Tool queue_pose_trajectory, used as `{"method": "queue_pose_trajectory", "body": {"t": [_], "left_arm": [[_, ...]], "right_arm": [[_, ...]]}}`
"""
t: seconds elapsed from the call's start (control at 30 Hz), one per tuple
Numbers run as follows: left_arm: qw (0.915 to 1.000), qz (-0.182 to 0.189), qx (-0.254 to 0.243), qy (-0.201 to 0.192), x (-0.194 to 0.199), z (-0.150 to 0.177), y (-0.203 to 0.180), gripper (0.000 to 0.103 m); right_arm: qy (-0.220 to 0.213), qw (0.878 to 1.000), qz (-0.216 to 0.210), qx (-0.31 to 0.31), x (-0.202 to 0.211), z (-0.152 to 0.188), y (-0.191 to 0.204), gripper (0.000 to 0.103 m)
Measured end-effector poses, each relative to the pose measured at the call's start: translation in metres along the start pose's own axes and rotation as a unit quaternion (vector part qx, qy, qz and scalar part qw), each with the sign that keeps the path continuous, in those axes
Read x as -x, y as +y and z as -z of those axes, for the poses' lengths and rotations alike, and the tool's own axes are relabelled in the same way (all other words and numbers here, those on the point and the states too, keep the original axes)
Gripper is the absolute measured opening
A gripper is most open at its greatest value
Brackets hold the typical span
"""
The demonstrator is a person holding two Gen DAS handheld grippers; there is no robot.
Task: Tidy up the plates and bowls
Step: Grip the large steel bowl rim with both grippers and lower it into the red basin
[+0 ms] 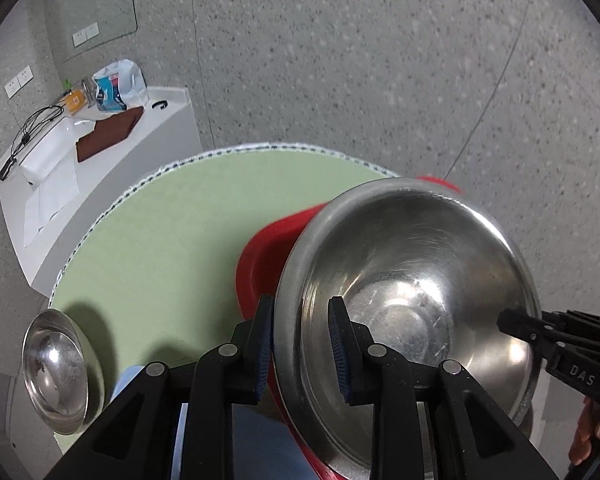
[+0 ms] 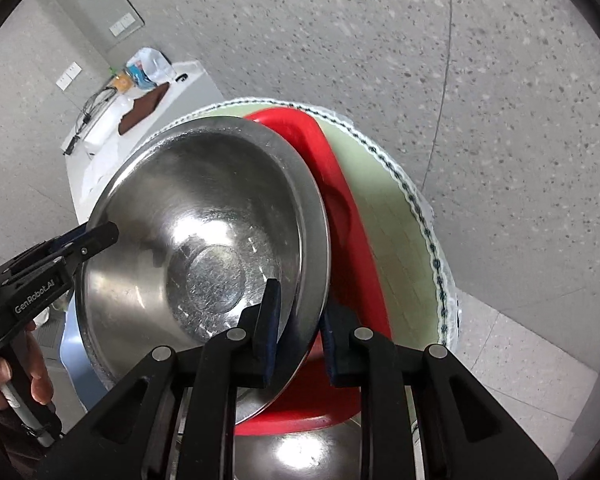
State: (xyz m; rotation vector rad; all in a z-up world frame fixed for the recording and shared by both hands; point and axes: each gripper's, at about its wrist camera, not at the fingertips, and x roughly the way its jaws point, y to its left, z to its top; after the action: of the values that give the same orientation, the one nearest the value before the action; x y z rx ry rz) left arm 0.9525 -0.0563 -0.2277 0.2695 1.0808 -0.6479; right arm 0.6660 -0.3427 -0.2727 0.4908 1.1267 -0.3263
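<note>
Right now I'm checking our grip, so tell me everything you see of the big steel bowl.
The big steel bowl is round, wide-rimmed, scuffed shiny metal with a flat base, empty and open side up. It is tilted above a red tray over the green table. The left gripper and the right gripper pinch opposite sides of its rim.

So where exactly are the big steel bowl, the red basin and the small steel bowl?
big steel bowl [image 1: 416,276], left wrist view, inner wall.
red basin [image 2: 352,216], right wrist view, its side beyond the big bowl's rim.
small steel bowl [image 1: 56,364], left wrist view, shiny inside.
</note>
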Motion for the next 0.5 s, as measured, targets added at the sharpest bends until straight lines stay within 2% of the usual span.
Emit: {"method": "queue_pose_trajectory", "body": {"t": [0.1,0.27,0.33,0.4,0.5], "left_arm": [[0.9999,-0.001,-0.002,0.014,-0.017,-0.011,-0.008,0.024],[0.9999,0.010,-0.003,0.004,-0.015,-0.012,-0.007,0.040],[0.9999,0.016,0.002,0.002,-0.010,-0.010,-0.005,0.062],[0.9997,0.020,0.007,-0.014,-0.001,-0.009,-0.005,0.073],[0.9992,0.025,0.009,-0.029,0.015,-0.005,0.000,0.076]], "right_arm": [[0.002,1.000,0.012,0.002,-0.007,0.004,-0.003,0.021],[0.004,1.000,0.011,-0.001,-0.016,0.007,-0.006,0.022],[0.003,1.000,0.006,-0.001,-0.015,0.007,-0.005,0.029],[-0.002,1.000,0.004,0.001,-0.009,0.007,-0.002,0.035],[-0.019,1.000,0.018,0.012,0.005,0.008,0.003,0.051]]}}
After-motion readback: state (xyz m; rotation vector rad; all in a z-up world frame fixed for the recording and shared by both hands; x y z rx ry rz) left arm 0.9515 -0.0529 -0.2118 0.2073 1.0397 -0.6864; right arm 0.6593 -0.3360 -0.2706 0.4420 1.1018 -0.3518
